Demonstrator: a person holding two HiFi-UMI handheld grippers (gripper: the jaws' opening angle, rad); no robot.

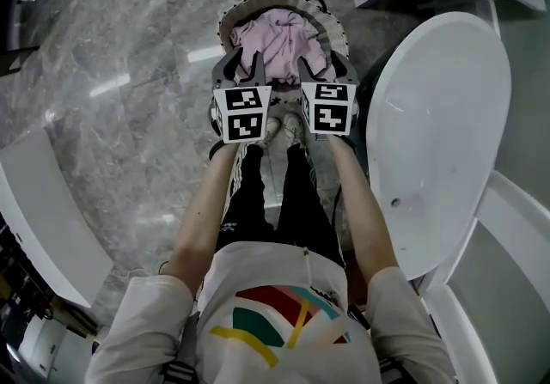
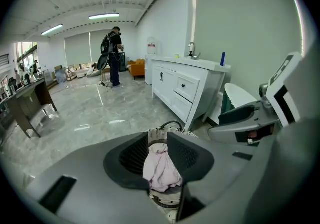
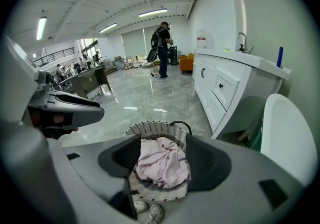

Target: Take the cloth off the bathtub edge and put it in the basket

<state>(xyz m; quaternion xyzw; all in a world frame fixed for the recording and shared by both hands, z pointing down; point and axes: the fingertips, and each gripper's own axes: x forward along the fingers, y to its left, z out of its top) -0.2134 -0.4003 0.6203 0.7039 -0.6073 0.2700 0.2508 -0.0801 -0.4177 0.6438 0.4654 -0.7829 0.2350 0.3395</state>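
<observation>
Round pale woven basket w/ a dark handle (image 1: 226, 20) stands on the grey marble floor (image 1: 129, 73), toward the floor's R edge, where the white oval bathtub (image 1: 438, 116) and a white vanity cabinet w/ tap (image 3: 225, 82) stand. It's near the tub's rounded end but apart from it. Inside the basket lies the crumpled pale pink cloth (image 1: 279, 43) in a loose heap that fills most of it; nothing else shows in there. None of the cloth is on the tub rim. L gripper (image 2: 158, 140) and R gripper (image 3: 162, 140) hang side by side over the basket's near rim, both pointing down into it. L jaws stand only a little apart. The cloth shows thru the narrow gap, lying below in the basket, and the pads don't seem to press on it. R jaws are wide apart and hold nothing, w/ cloth and basket rim in view btwn them. Pale shoes (image 1: 284, 126) stand on the floor just behind the basket. A person stands far off across the room.
</observation>
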